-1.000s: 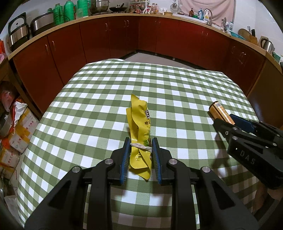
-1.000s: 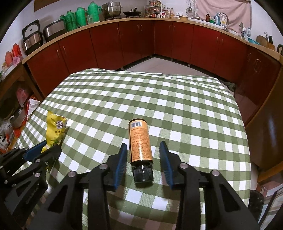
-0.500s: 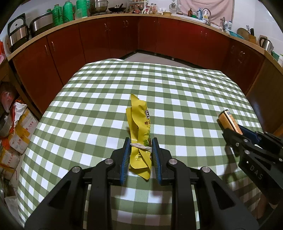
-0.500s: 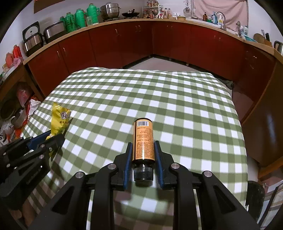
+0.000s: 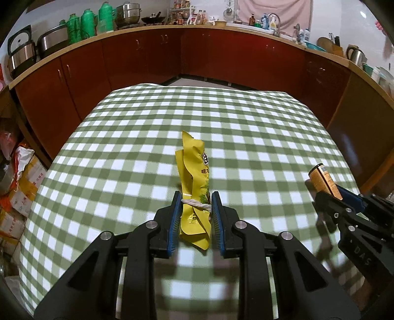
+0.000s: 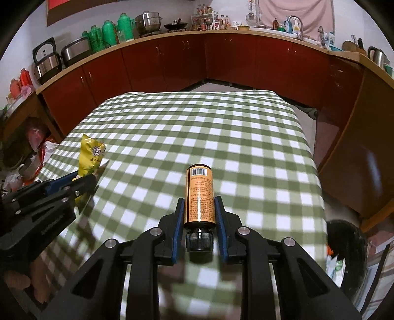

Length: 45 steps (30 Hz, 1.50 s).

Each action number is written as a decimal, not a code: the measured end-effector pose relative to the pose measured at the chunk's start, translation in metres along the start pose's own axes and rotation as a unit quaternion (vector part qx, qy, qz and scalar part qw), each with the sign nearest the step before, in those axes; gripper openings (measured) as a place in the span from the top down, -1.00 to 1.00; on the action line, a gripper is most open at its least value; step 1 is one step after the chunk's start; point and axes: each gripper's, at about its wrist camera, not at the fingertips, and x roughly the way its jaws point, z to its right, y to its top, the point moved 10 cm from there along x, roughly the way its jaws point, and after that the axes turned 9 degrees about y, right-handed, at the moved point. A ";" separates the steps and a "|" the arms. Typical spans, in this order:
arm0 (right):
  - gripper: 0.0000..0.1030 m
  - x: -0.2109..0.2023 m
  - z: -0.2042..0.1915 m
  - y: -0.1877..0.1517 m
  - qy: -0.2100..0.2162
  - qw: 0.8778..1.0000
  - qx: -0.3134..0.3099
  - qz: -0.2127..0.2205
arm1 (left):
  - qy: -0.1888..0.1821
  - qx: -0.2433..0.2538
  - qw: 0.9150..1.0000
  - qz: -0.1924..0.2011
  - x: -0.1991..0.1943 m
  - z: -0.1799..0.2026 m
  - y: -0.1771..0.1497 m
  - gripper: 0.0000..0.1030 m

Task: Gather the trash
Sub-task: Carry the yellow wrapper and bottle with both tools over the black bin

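Note:
A crumpled yellow snack bag (image 5: 194,182), tied with a white string, is pinched in my left gripper (image 5: 196,205) and held above the green checked tablecloth (image 5: 147,137). The same yellow snack bag (image 6: 91,157) shows at the left of the right wrist view, in the left gripper (image 6: 81,183). An orange bottle (image 6: 199,197) with a black cap and a barcode label lies lengthwise between the blue pads of my right gripper (image 6: 199,209), which is shut on it, cap toward the camera. In the left wrist view the orange bottle (image 5: 325,181) sticks out of the right gripper (image 5: 344,199) at the far right.
Dark red kitchen cabinets (image 5: 221,61) curve around the table, with pots and green flasks (image 5: 88,22) on the counter. Boxes and bags (image 5: 22,182) are piled on the floor left of the table. A dark bin (image 6: 344,243) stands at the right of the table.
My right gripper closed on the orange bottle and lifted it off the cloth. Both grippers rose and drew back, the left still holding the yellow bag.

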 end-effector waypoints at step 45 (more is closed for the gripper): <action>0.52 -0.182 0.182 -0.082 -0.131 0.977 0.126 0.109 | -0.133 0.134 0.978 0.090 -0.147 0.262 -0.045 0.54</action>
